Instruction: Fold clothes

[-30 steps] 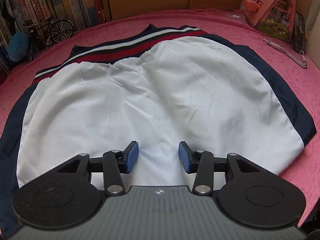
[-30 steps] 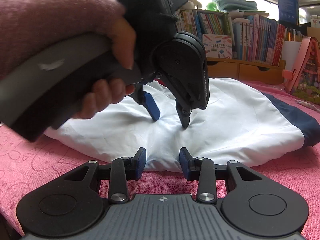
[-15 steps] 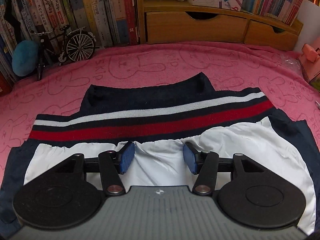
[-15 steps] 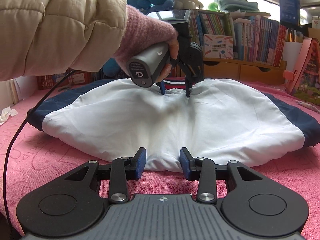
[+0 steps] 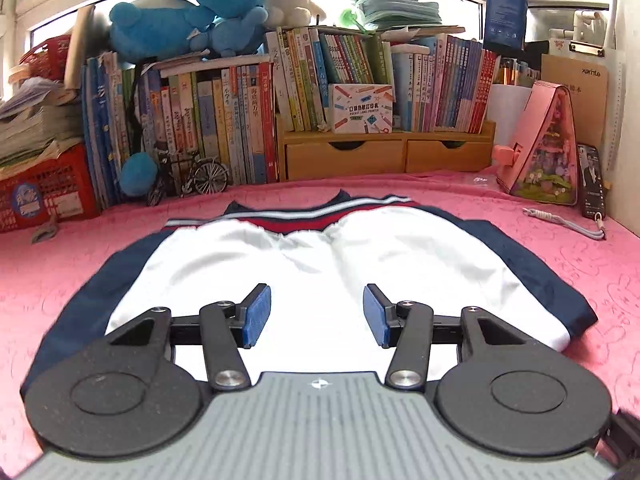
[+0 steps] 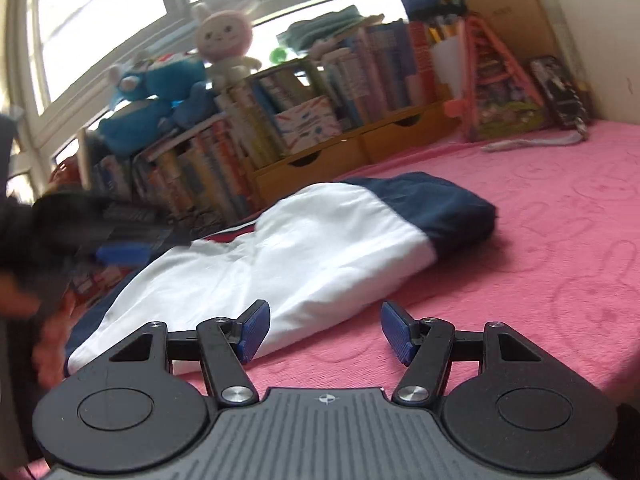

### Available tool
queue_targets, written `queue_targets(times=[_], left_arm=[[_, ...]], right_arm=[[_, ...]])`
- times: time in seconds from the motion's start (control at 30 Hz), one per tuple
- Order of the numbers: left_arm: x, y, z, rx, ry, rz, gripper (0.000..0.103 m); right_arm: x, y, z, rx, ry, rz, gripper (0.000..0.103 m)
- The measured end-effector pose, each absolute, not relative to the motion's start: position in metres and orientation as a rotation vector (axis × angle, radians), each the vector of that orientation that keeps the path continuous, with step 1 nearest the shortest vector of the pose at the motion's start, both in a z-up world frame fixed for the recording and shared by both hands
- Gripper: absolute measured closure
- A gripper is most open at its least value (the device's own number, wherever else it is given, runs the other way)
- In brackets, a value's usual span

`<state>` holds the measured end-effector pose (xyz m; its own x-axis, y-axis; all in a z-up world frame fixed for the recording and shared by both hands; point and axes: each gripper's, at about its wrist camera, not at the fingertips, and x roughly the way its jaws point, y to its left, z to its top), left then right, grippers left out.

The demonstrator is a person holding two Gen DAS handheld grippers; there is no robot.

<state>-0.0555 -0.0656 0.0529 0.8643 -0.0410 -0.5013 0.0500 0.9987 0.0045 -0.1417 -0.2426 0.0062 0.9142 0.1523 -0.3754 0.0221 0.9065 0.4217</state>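
A folded garment [image 5: 320, 264], white with navy sides and a red, white and navy striped band at its far edge, lies on the pink cloth. My left gripper [image 5: 316, 314] is open and empty, raised over the garment's near edge. My right gripper [image 6: 326, 332] is open and empty, tilted, just off the garment's [image 6: 304, 252] near right corner. The left gripper [image 6: 120, 254] shows blurred at the left of the right wrist view.
A pink tabletop cloth [image 5: 560, 264] surrounds the garment. At the back stand rows of books, a wooden drawer unit [image 5: 384, 156], a toy bicycle [image 5: 192, 180], plush toys and a pink triangular toy house [image 5: 548, 148]. A cord [image 5: 564, 220] lies at right.
My left gripper pulled back from the striped band toward the near edge and lifted. My right gripper swung right and tilted, and its jaws opened wider.
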Motion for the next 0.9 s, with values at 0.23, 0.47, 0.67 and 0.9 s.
queue_targets(times=[0.23, 0.47, 0.67, 0.9], left_arm=[[-0.075, -0.077, 0.021, -0.017, 0.616, -0.024, 0.058], [-0.080, -0.078, 0.003, -0.014, 0.626, -0.006, 0.058], [-0.082, -0.078, 0.001, -0.016, 0.607, -0.004, 0.058], [-0.086, -0.082, 0.007, -0.072, 0.593, 0.006, 0.062]], right_arm=[[-0.122, -0.290, 0.007, 0.522, 0.439, 0.007, 0.039], [-0.102, -0.309, 0.002, 0.637, 0.508, 0.068, 0.038], [-0.081, -0.318, 0.001, 0.702, 0.534, 0.085, 0.038], [-0.053, -0.320, -0.001, 0.737, 0.545, 0.085, 0.038]])
